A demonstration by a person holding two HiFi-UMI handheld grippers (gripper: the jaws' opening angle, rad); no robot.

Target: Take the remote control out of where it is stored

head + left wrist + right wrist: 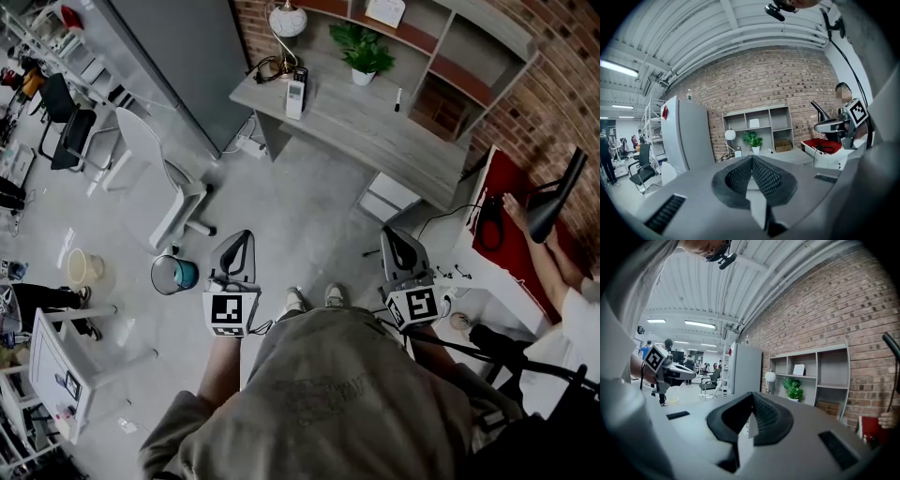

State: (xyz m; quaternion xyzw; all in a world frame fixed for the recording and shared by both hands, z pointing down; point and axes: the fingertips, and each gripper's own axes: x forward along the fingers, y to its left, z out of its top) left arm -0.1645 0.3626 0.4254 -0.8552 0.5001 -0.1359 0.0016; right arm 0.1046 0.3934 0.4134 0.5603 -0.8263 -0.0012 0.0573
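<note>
Left gripper point(245, 236) and right gripper point(387, 232): both jaws closed tip to tip, nothing held. Desk point(375, 127) stands well ahead of both. Remote control point(295, 97) lies on it, ahead of the left gripper — judged light, rigid, smooth plastic; grip across its long sides.
</note>
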